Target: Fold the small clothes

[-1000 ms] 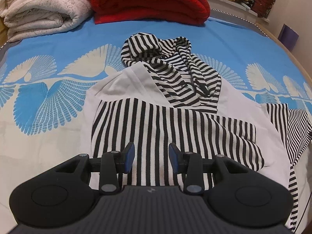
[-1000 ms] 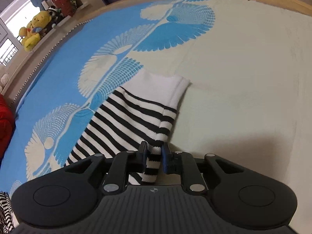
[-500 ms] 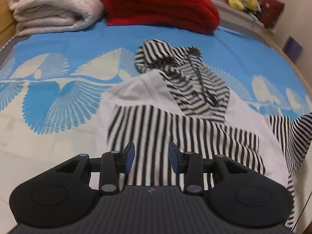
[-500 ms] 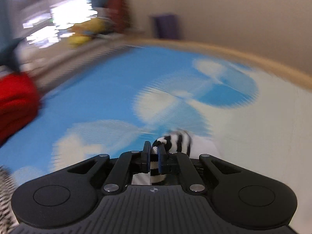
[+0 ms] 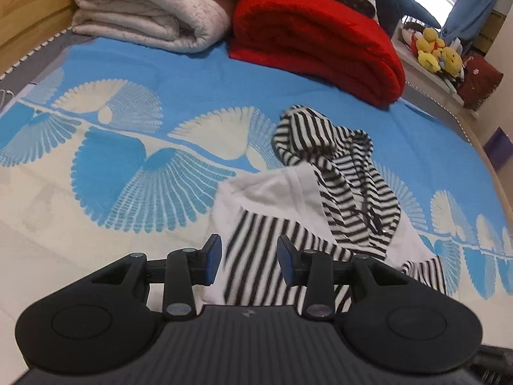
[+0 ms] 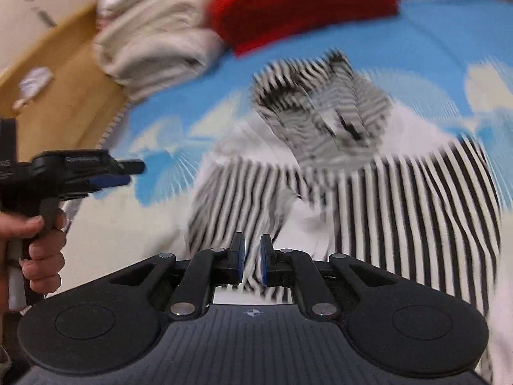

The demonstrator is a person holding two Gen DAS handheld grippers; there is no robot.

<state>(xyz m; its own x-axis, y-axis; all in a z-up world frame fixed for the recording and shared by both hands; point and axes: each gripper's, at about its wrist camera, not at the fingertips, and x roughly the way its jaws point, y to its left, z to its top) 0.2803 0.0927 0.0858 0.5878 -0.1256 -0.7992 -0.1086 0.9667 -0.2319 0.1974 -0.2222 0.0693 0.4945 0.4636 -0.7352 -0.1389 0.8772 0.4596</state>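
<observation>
A small white hoodie with black-and-white striped hood, panel and sleeves point(image 5: 298, 205) lies on the blue and cream bedspread point(image 5: 134, 173). My left gripper point(image 5: 249, 261) is open and empty, hovering over the hoodie's left striped part. In the blurred right wrist view the hoodie point(image 6: 368, 192) fills the middle. My right gripper point(image 6: 252, 261) has its jaws nearly together with striped sleeve fabric point(image 6: 253, 276) between them. The left gripper also shows there, hand-held at the left point(image 6: 125, 173).
A folded white blanket point(image 5: 154, 6) and a folded red blanket point(image 5: 317, 38) lie at the far end of the bed. Stuffed toys point(image 5: 436, 51) sit on a ledge at the far right. A wooden bed frame point(image 6: 57, 73) borders the left side.
My right gripper has lifted the striped sleeve off the bed and swung it left over the hoodie's body. My left gripper has drawn back and left, still open.
</observation>
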